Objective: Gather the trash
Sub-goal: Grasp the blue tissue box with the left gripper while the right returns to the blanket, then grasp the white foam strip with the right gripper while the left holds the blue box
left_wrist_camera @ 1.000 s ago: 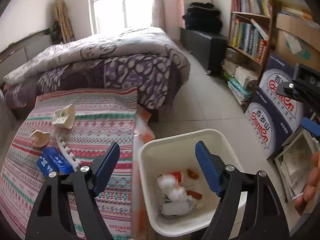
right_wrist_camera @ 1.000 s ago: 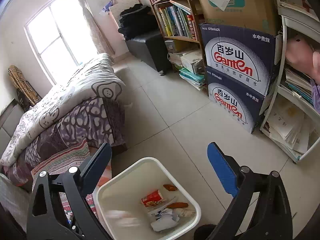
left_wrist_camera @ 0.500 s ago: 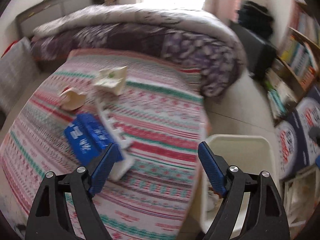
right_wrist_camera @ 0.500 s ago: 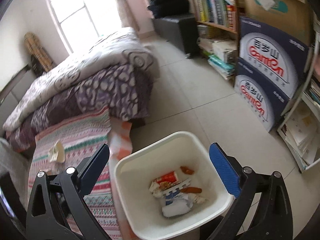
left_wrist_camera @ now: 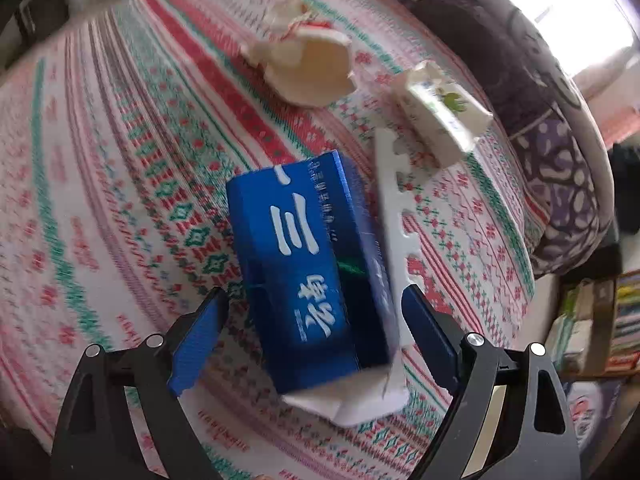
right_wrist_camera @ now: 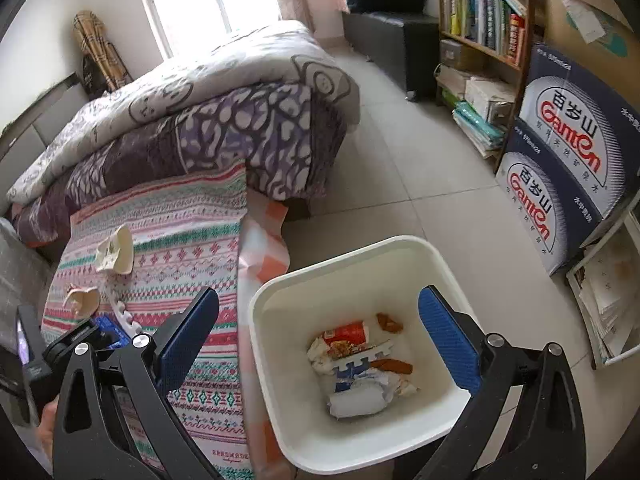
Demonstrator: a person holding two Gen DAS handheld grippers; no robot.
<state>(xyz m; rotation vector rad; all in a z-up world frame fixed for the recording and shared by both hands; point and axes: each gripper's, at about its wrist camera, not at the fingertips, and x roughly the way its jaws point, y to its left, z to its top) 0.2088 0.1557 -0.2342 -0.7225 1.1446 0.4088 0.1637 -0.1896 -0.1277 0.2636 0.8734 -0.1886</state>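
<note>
A blue box (left_wrist_camera: 304, 264) with white characters lies on the striped bedspread (left_wrist_camera: 120, 184), between the jaws of my left gripper (left_wrist_camera: 314, 292). The jaws are opening, with a gap between each pad and the box. A white toothed foam strip (left_wrist_camera: 390, 208) lies along the box's right side. Beyond them lie a crumpled paper cup (left_wrist_camera: 308, 68) and a small white carton (left_wrist_camera: 440, 116). My right gripper (right_wrist_camera: 320, 291) hangs open and empty over the white bin (right_wrist_camera: 344, 252), which holds wrappers and paper. In the right wrist view the blue box (right_wrist_camera: 106, 326) shows beside the left gripper's body.
The bin stands on the tiled floor (right_wrist_camera: 420, 168) against the bed's edge. A folded purple quilt (right_wrist_camera: 224, 120) covers the far half of the bed. Stacked water cartons (right_wrist_camera: 568, 152), a bookshelf (right_wrist_camera: 484, 20) and a paper rack (right_wrist_camera: 608, 292) line the right side.
My left gripper swung from above the bin to the bedspread, rolled, and came down around the blue box. My right gripper shifted a little and still hangs over the bin.
</note>
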